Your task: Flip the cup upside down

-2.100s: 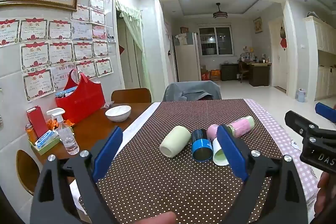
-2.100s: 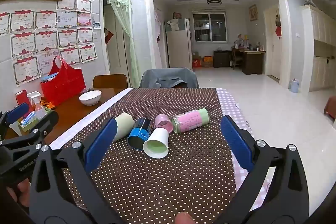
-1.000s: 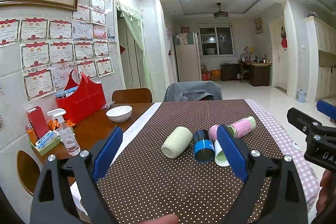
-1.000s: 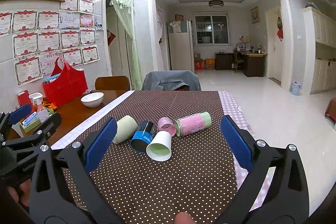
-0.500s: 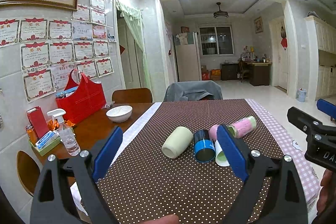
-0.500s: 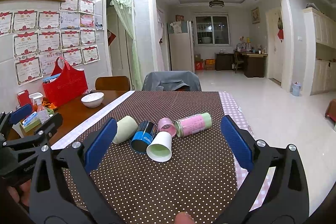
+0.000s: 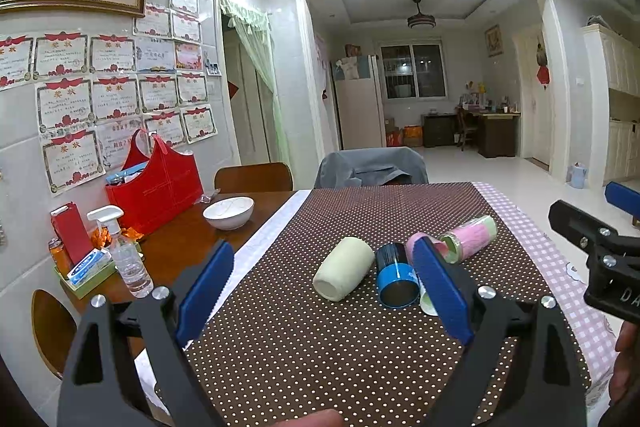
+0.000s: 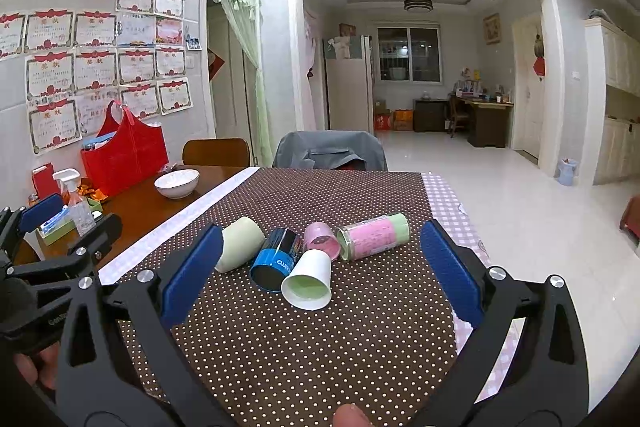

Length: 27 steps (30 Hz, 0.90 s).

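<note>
**Op:** Both tools hover short of the cups, nothing held. Right gripper (image 8: 320, 267) has its jaws spread wide; left gripper (image 7: 322, 281) likewise wide apart, empty.

**Obs:** Where is the target?

**Op:** Five cups lie on their sides in a cluster on the dotted brown cloth (image 8: 304, 355). Which one is meant I cannot tell. Nearest my right tool is the white paper cup (image 8: 308, 283), dead ahead between the blue pads, mouth towards me, long axis running roughly along my line of approach, base pointing away.

**Obs:** Neighbours?

**Op:** The blue can-like cup (image 8: 276, 259) touches its left flank; the pink cup (image 8: 322, 235) sits just behind; the cream cup (image 8: 238, 245) is further left; the pink-and-green tumbler (image 8: 374, 237) lies crosswise on the right.

**Obs:** Which arm is better placed?

**Op:** Right, in my judgement. From the left wrist the paper cup is mostly hidden behind that tool's right pad.

**Obs:** Handling?

**Op:** Thin tapered paper, green-lined, probably crushes easily. Cream cup looks matte and thick-walled; blue one glossy.
</note>
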Available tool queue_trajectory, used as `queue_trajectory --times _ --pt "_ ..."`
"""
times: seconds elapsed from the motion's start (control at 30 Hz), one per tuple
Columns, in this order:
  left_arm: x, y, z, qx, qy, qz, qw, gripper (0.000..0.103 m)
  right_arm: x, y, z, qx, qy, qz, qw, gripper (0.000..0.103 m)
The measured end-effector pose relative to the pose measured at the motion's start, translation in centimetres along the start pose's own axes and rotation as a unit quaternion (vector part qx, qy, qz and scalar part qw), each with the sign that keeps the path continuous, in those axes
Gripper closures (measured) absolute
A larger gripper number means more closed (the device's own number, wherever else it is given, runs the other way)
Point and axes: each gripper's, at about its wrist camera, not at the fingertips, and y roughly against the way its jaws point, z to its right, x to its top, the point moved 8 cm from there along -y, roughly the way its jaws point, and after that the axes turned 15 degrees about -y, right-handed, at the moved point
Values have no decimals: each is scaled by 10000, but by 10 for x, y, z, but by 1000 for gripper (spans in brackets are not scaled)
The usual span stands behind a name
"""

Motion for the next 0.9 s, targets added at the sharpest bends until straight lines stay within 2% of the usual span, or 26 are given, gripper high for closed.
queue_trajectory --times 0.6,0.9 --pt "-9 -43 0 -9 -158 -272 9995 13 -7 -36 6 -103 77 -210 9997 6" --pt "-14 -106 30 -438 -495 -804 9946 13 -14 -73 31 -281 -42 -537 9982 6"
